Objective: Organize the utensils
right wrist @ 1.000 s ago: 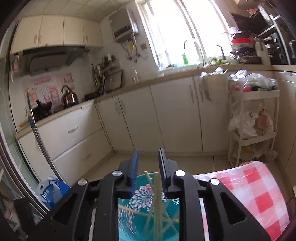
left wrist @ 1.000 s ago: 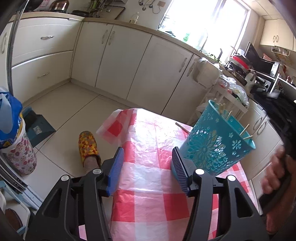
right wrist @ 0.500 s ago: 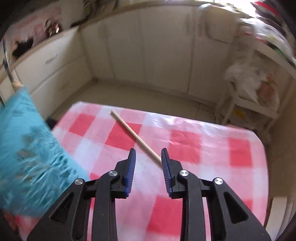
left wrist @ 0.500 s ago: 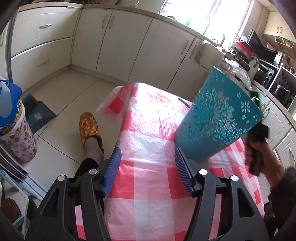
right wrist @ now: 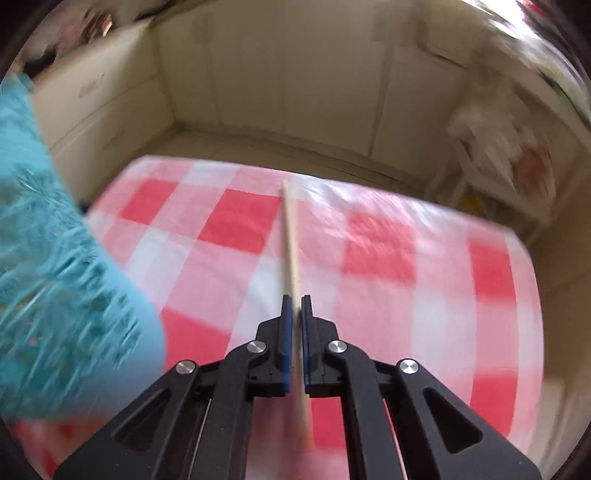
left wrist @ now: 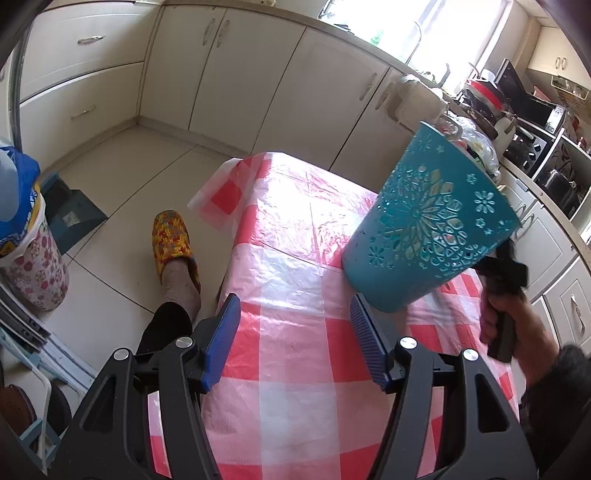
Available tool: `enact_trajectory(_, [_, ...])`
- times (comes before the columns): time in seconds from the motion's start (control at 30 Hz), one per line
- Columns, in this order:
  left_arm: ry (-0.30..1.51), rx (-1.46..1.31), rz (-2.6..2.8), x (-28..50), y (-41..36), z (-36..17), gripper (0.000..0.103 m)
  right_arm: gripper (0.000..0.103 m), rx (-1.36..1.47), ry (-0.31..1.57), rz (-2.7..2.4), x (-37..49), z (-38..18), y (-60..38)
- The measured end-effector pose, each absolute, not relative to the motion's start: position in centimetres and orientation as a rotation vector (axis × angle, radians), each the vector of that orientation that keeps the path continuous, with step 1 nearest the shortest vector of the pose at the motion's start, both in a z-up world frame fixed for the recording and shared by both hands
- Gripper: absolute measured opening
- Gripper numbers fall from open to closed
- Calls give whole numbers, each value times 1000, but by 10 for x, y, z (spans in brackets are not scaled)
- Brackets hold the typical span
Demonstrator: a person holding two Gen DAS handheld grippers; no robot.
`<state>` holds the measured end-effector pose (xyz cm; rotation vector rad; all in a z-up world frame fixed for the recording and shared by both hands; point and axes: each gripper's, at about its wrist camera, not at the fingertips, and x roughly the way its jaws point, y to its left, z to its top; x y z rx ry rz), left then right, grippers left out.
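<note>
Daylight is admitted through the window (left wrist: 458, 33), which is blown out to white. Glare is thrown onto the plastic tablecloth (left wrist: 295, 206) below the window. The left wrist view is rendered sharp; the right wrist view is smeared by motion blur, most heavily towards its edges. Straight cabinet lines are bowed by fisheye distortion, and dark vignetting is seen at the corners.

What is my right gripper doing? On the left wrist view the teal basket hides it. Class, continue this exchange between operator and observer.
Observer: The right gripper is shut on a wooden chopstick; its jaws have just been closing on it.
Operator: Which way does the stick point?
Observer: Away from the gripper, towards the far edge of the checked tablecloth.
Operator: Any other utensils lying loose?
Observer: None show on the cloth in the right wrist view; the basket is at its left.
</note>
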<state>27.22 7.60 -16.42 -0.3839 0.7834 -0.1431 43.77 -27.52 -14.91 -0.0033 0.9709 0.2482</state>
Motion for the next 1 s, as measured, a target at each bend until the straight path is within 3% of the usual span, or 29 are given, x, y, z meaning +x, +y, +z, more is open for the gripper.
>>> enact_trajectory(0.2, [798, -383, -152, 261, 73, -163, 59, 1, 270, 825, 220, 371, -111, -320])
enact_trajectory(0.57, [810, -393, -151, 251, 76, -167, 62, 2, 10, 1040, 327, 413, -141, -270])
enact_trajectory(0.6, [818, -397, -148, 252, 77, -169, 62, 16, -15, 1049, 344, 413, -144, -262])
enact_trajectory(0.63, [820, -397, -146, 251, 78, -171, 62, 51, -32, 1044, 347, 413, -145, -258])
enact_trajectory(0.67, [819, -395, -145, 251, 79, -172, 62, 60, -54, 1024, 355, 410, -146, -252])
enact_trajectory(0.7, [819, -396, -144, 251, 80, -172, 62, 61, -66, 1019, 374, 407, -146, -247])
enact_trajectory(0.77, [816, -400, -141, 251, 82, -173, 62, 55, -89, 1018, 376, 404, -150, -242])
enact_trajectory(0.83, [819, -403, -138, 251, 84, -174, 62, 28, -175, 1030, 348, 400, -159, -233])
enact_trajectory(0.93, [817, -403, -138, 250, 83, -172, 62, 6, -296, 1002, 315, 387, -166, -223])
enact_trajectory(1.0, [810, -399, -140, 248, 81, -170, 62, 6, -300, 988, 280, 379, -162, -228])
